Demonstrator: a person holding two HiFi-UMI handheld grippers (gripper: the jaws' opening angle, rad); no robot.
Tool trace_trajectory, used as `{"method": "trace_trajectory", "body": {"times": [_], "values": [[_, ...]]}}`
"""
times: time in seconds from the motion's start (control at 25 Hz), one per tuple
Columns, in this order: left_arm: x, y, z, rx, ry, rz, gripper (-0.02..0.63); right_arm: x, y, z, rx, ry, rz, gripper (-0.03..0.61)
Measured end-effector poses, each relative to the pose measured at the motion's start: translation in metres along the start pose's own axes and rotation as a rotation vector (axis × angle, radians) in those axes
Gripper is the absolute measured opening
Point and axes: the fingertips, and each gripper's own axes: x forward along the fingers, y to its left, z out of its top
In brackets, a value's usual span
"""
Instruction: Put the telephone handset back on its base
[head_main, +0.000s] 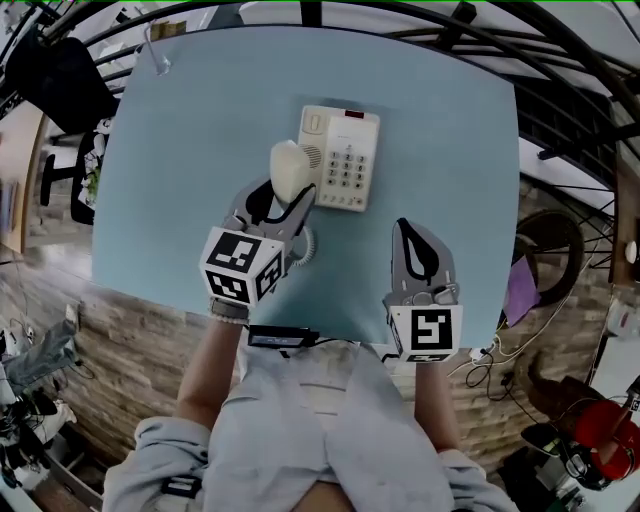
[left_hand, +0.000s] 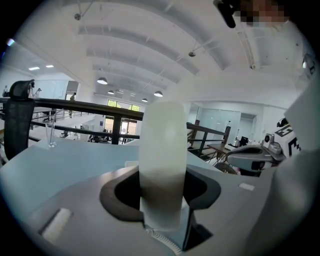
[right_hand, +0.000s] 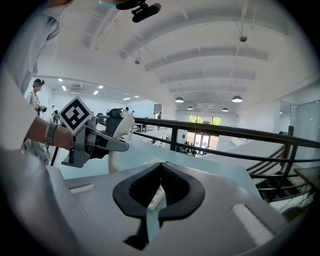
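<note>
A cream telephone base (head_main: 345, 160) with a keypad lies on the pale blue table (head_main: 180, 150), towards its far middle. The cream handset (head_main: 290, 170) hangs upright just left of the base, above the table, with my left gripper (head_main: 285, 205) shut on it. In the left gripper view the handset (left_hand: 162, 160) stands between the jaws, its coiled cord (left_hand: 161, 241) below. The cord (head_main: 305, 245) loops down by the gripper. My right gripper (head_main: 405, 232) is shut and empty, right of the base near the table's front; its closed jaws (right_hand: 161, 167) hold nothing.
A drinking glass (head_main: 158, 50) stands at the table's far left corner. A black chair (head_main: 60, 80) is beyond the left edge. A dark railing (right_hand: 225, 131) runs behind the table. Cables and bags lie on the floor at the right (head_main: 530, 300).
</note>
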Motion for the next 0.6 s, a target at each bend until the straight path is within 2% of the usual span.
{"method": "trace_trajectory", "body": {"times": [0.16,0.6], "values": [[0.014,0.008,-0.003,-0.03,0.012,0.005,0.206,0.004,-0.002,-0.004,0.005,0.014,-0.012,0.006],[0.045,0.024,-0.016,-0.045,0.064,0.021,0.206,0.013,-0.005,-0.009,0.005,0.045,-0.028,0.006]]}}
